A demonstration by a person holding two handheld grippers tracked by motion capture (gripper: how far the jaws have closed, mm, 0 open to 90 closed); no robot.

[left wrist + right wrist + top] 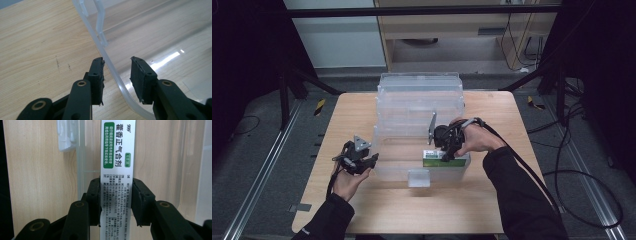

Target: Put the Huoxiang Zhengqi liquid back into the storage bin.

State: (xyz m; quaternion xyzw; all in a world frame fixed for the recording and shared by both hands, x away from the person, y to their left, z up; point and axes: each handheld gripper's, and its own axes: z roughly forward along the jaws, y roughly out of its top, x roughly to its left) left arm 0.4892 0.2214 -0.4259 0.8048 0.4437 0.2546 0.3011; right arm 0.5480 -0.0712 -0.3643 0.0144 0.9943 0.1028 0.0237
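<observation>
A clear plastic storage box [398,172] stands mid-table with its lid [419,85] raised at the back. My right gripper [447,156] reaches down into the box's front right corner, shut on a green-and-white medicine carton [432,160]. In the right gripper view the carton [117,157] stands on edge between the pads of the right gripper [116,180], beside the box's front wall [80,157]. My left gripper [372,160] is at the box's left front corner. There its open jaws straddle the clear rim [110,66], which runs close to the left pad of the left gripper [117,60].
A white latch [418,177] hangs from the box's front wall, also seen as a latch [66,135] near the carton. The wooden table [352,115] has bare room left and right of the box. Cables trail off the right side over the floor.
</observation>
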